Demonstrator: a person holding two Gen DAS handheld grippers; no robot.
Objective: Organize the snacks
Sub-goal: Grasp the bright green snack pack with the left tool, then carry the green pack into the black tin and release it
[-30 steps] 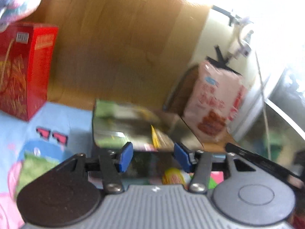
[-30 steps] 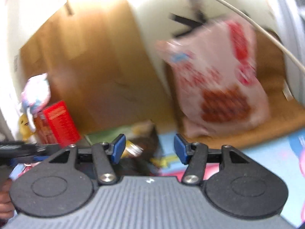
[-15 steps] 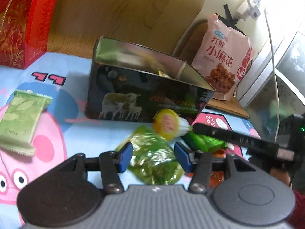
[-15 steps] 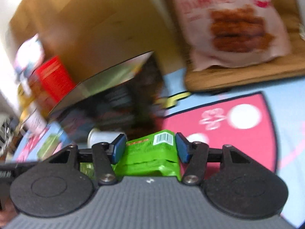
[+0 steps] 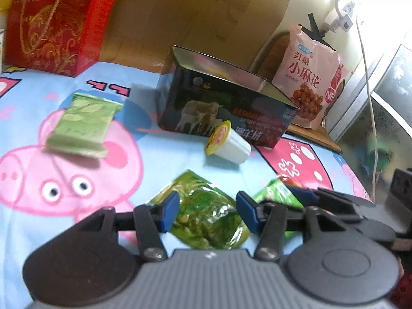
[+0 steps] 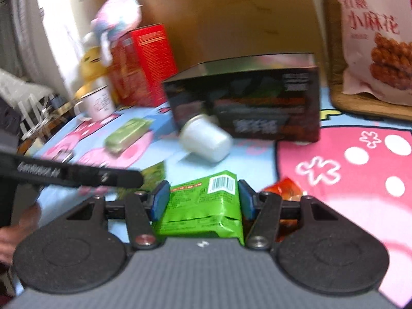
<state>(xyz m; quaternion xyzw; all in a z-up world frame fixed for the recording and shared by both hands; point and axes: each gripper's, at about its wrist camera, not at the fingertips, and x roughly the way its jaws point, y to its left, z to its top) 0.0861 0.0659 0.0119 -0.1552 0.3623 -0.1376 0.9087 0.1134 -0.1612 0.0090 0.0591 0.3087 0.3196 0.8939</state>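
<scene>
Grippers straddle snacks, jaws apart: left gripper [image 5: 207, 212] over crinkled foil packet [image 5: 206, 219], right gripper [image 6: 203, 199] around green pack [image 6: 203, 206], ready to lift toward tin [image 6: 247, 97] at 12 o'clock.

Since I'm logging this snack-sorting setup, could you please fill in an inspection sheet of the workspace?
Surface: cartoon pig mat.
Job's things: open dark tin; tipped jelly cup; pale green wafer pack; crinkled green packet; bright green packet; orange wrapper.
Clutter: red box, mug, pink snack bag.
Grippers: left gripper open over the crinkled packet; right gripper around the bright green packet, contact unclear.
Cables: white cable from a wall plug.
Surroundings: wooden panel.
</scene>
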